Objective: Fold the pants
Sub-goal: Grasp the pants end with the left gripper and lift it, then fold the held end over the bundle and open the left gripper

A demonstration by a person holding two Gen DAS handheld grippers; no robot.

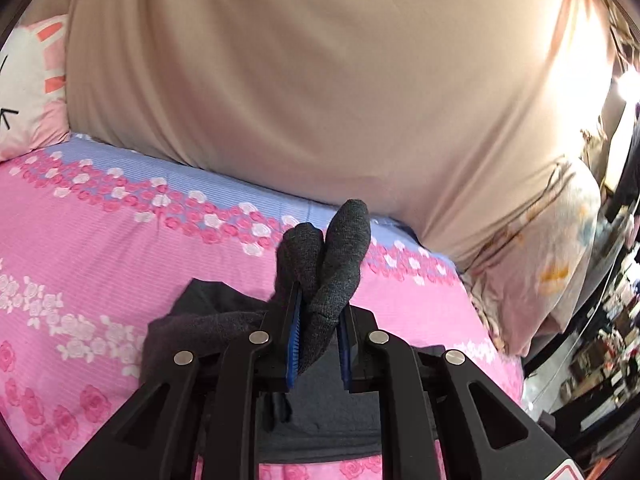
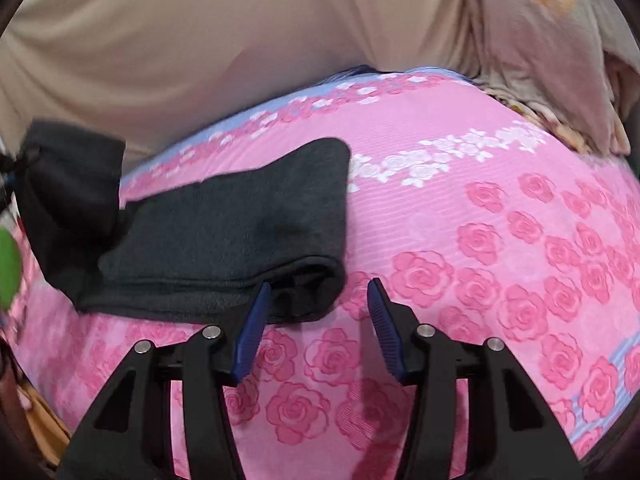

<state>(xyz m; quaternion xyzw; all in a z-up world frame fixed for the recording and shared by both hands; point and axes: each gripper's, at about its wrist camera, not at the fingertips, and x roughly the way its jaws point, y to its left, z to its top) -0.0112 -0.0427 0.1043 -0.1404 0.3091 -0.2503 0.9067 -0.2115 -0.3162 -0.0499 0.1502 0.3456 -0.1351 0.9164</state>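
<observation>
The dark grey pants (image 2: 224, 232) lie partly folded on the pink rose-print bed sheet (image 2: 500, 240). In the right wrist view one end of them is lifted at the far left. My left gripper (image 1: 318, 320) is shut on a bunch of the pants fabric (image 1: 340, 256), which sticks up between its blue pads and hangs down to the sheet. My right gripper (image 2: 320, 300) is open and empty, low over the sheet, with its left pad at the near folded edge of the pants.
A large beige cushion (image 1: 320, 80) runs along the far side of the bed. A pink-and-white cat pillow (image 1: 28, 88) sits at the left. A pale floral quilt (image 1: 552, 248) is bunched at the right, with cluttered shelves (image 1: 612, 320) beyond the bed edge.
</observation>
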